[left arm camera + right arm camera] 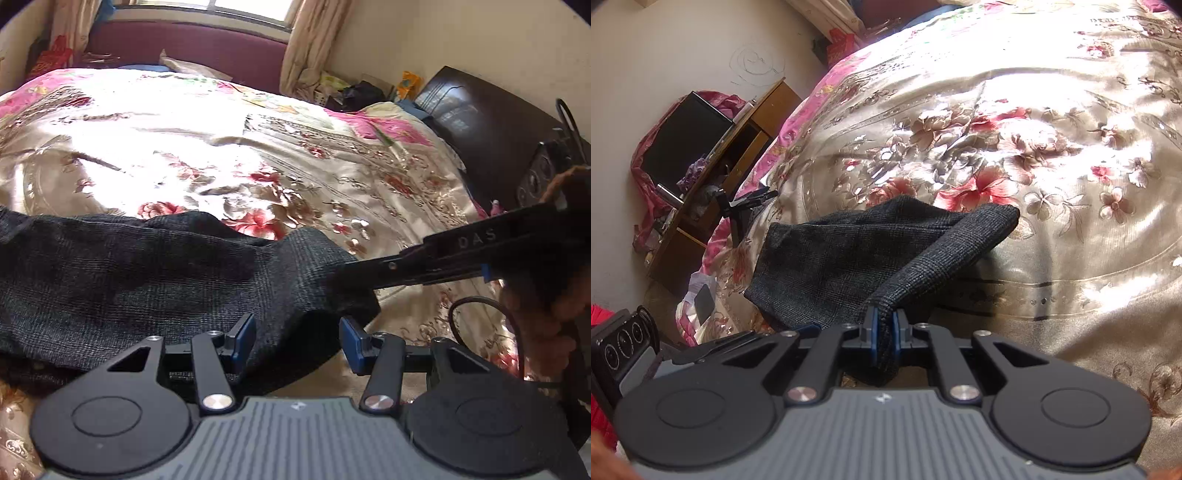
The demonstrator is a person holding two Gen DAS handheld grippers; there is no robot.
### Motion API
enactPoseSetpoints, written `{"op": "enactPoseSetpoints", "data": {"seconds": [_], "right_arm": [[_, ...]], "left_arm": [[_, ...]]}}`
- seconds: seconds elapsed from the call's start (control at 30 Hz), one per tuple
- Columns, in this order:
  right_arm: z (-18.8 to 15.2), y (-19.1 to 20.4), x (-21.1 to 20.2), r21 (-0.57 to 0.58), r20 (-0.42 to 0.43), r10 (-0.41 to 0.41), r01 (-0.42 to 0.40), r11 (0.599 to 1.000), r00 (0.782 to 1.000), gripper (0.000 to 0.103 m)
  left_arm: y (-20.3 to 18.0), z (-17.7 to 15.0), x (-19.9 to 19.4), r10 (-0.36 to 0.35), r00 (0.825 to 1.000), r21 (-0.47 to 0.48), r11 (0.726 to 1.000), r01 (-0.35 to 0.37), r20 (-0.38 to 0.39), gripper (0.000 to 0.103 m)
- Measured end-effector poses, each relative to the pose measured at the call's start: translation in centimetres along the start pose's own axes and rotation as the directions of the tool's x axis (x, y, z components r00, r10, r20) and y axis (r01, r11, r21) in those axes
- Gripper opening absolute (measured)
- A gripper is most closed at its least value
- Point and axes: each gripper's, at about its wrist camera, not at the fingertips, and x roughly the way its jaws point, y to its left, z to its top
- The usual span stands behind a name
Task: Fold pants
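While right fingers [884, 341] pinch pants [827, 258], left fingers [297, 338] parted, seemingly touching nothing.

free: the floral bedspread [229, 140] lay bare across its far and middle stretch | blocked: the dark pants [129, 273] covered the near left part | blocked: the right gripper [354, 273] reached in from the right | far edge: headboard [476, 122] and curtain [314, 40]

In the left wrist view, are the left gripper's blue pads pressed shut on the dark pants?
No: the left gripper stands open, its blue pads set apart with the dark pants fabric lying loosely between them on the floral bedspread.
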Motion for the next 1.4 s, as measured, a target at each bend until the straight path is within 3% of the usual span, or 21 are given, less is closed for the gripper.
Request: {"op": "enactPoseSetpoints", "data": {"seconds": [0.07, 0.2, 0.3, 0.4, 0.47, 0.63, 0.7, 0.73, 0.83, 0.87, 0.9, 0.97, 1.03, 1.13, 1.17, 1.2, 1.27, 1.3, 1.4], "right_arm": [[0.3, 0.3, 0.2, -0.003, -0.013, 0.007, -0.007, 1.0, 1.0, 0.009], [0.7, 0.7, 0.1, -0.008, -0.035, 0.012, -0.013, 1.0, 0.999, 0.009], [1.1, 0.5, -0.1, 0.009, -0.049, 0.029, -0.028, 1.0, 0.998, 0.009], [1.1, 0.2, -0.1, 0.027, -0.061, 0.037, -0.035, 0.999, 0.997, 0.009], [1.1, 0.0, -0.3, 0.037, -0.066, 0.043, -0.041, 0.999, 0.997, 0.009], [1.6, -0.4, -0.5, 0.073, -0.085, 0.073, -0.067, 0.995, 0.994, 0.009], [1.6, -0.2, -0.5, 0.047, -0.084, 0.065, -0.061, 0.997, 0.994, 0.01], [1.6, -0.2, -0.5, 0.037, -0.08, 0.054, -0.051, 0.998, 0.995, 0.011], [1.5, -1.4, -0.5, 0.086, -0.075, 0.079, -0.072, 0.994, 0.994, 0.018], [1.5, -2.0, -0.5, 0.107, -0.064, 0.08, -0.073, 0.992, 0.995, 0.026], [1.5, -2.5, -0.6, 0.12, -0.048, 0.061, -0.055, 0.991, 0.997, 0.041], [1.7, -3.8, -0.4, 0.153, -0.021, 0.013, -0.01, 0.988, 1.0, 0.057], [2.1, -5.4, 0.3, 0.22, -0.004, 0.015, -0.014, 0.975, 1.0, 0.057], [3.1, -7.1, 1.8, 0.29, 0.014, -0.002, -0.002, 0.957, 1.0, 0.057], [3.3, -7.6, 2.3, 0.311, 0.022, -0.011, 0.003, 0.95, 1.0, 0.051], [3.6, -7.9, 2.8, 0.332, 0.024, -0.01, 0.001, 0.943, 1.0, 0.034], [4.0, -7.8, 3.2, 0.357, 0.039, 0.001, -0.015, 0.934, 0.999, 0.012], [4.3, -7.3, 3.0, 0.343, 0.059, 0.011, -0.03, 0.939, 0.998, 0.008], [5.8, -4.1, 2.4, 0.258, 0.101, 0.018, -0.043, 0.965, 0.995, 0.007]], "left_arm": [[-1.3, 0.2, 0.3, -0.013, 1.0, 0.059, 0.998, 0.013, -0.003, 0.063], [-3.6, 0.3, 1.9, 0.069, 0.998, 0.193, 0.979, -0.067, -0.005, 0.063], [-4.7, 0.0, 3.1, 0.122, 0.993, 0.262, 0.958, -0.118, 0.004, 0.063], [-6.1, -0.5, 3.7, 0.196, 0.98, 0.339, 0.92, -0.197, 0.036, 0.063], [-6.6, -0.7, 3.6, 0.227, 0.972, 0.362, 0.902, -0.235, 0.066, 0.063], [-7.2, -1.0, 3.7, 0.226, 0.969, 0.394, 0.885, -0.247, 0.101, 0.063], [-7.0, -0.9, 3.8, 0.227, 0.968, 0.384, 0.889, -0.251, 0.107, 0.046], [-6.7, -0.8, 4.0, 0.224, 0.97, 0.364, 0.899, -0.244, 0.097, 0.033], [-6.1, -0.7, 4.1, 0.215, 0.972, 0.31, 0.922, -0.233, 0.091, 0.026], [-6.0, -0.7, 4.0, 0.22, 0.971, 0.305, 0.922, -0.238, 0.095, 0.026], [-5.9, -0.7, 3.9, 0.217, 0.971, 0.298, 0.925, -0.236, 0.095, 0.025], [-5.8, -0.7, 3.8, 0.213, 0.972, 0.288, 0.929, -0.232, 0.095, 0.025], [-5.6, -0.6, 3.5, 0.207, 0.974, 0.266, 0.937, -0.226, 0.095, 0.025], [-5.5, -0.7, 3.1, 0.199, 0.975, 0.23, 0.949, -0.216, 0.096, 0.025], [-5.4, -0.7, 3.0, 0.197, 0.975, 0.218, 0.952, -0.215, 0.098, 0.025], [-5.3, -0.7, 2.7, 0.195, 0.976, 0.2, 0.957, -0.212, 0.101, 0.025], [-4.8, -0.6, 2.2, 0.19, 0.976, 0.159, 0.966, -0.206, 0.109, 0.025], [-4.4, -0.5, 1.8, 0.183, 0.976, 0.131, 0.972, -0.198, 0.118, 0.025], [-3.3, 0.2, -0.1, 0.166, 0.971, 0.056, 0.982, -0.178, 0.17, 0.024]]}}
